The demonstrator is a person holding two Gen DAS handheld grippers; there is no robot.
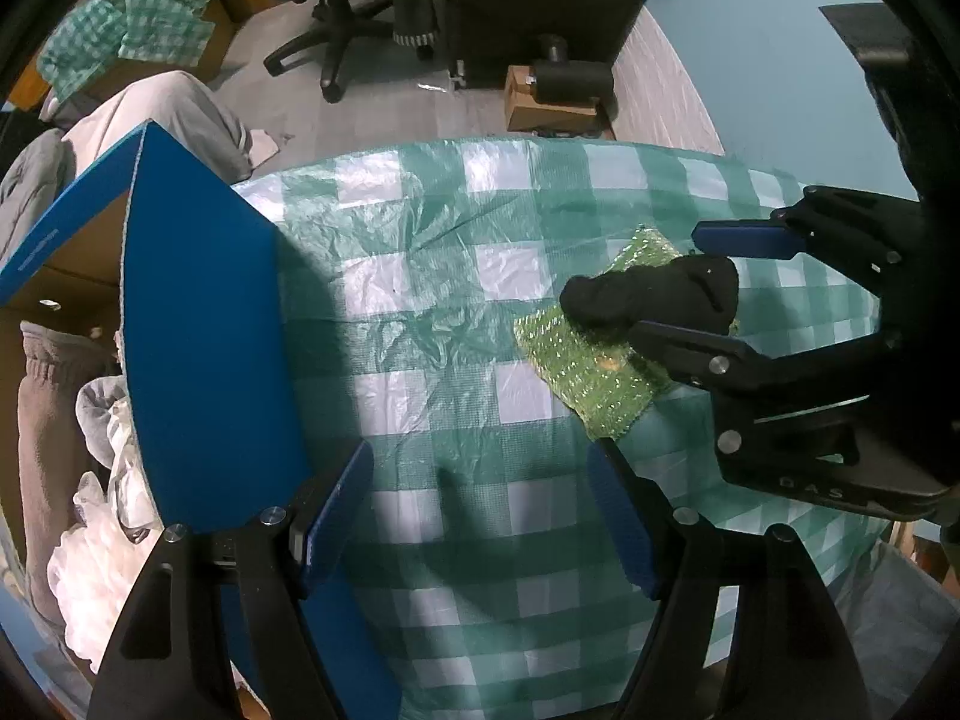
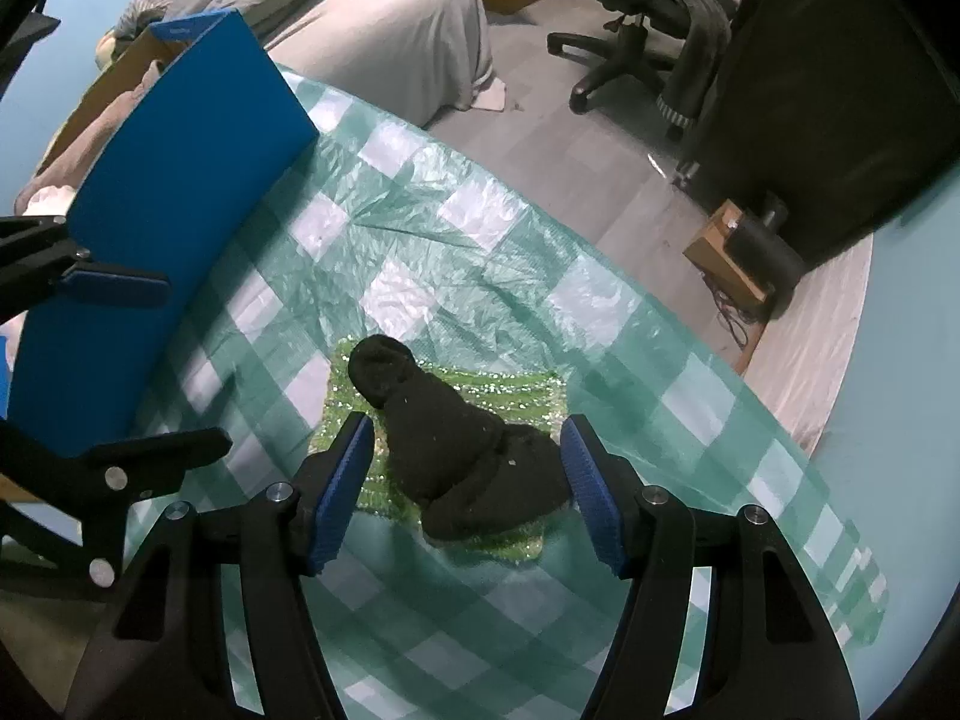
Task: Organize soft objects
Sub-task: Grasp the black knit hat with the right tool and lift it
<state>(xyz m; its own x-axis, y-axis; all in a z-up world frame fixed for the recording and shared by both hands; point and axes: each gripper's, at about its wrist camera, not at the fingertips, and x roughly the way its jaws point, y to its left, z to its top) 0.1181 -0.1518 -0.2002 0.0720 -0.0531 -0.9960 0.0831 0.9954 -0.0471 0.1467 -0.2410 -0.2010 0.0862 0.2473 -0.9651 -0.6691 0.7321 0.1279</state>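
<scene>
A black sock (image 2: 456, 450) lies on a shiny green sequin cloth (image 2: 516, 390) on the green checked tablecloth (image 2: 420, 228). My right gripper (image 2: 468, 492) is open, its blue fingers either side of the sock's wide end, not closed on it. In the left wrist view the right gripper (image 1: 678, 288) brackets the same sock (image 1: 648, 294) over the green cloth (image 1: 594, 384). My left gripper (image 1: 480, 516) is open and empty above the tablecloth (image 1: 432, 276), beside the blue box flap (image 1: 204, 330).
A cardboard box with blue flaps (image 2: 168, 180) stands at the table's left and holds grey and white soft items (image 1: 90, 450). Beyond the table are a bed (image 2: 384, 24), an office chair (image 2: 636, 18) and a dark cabinet (image 2: 810, 90).
</scene>
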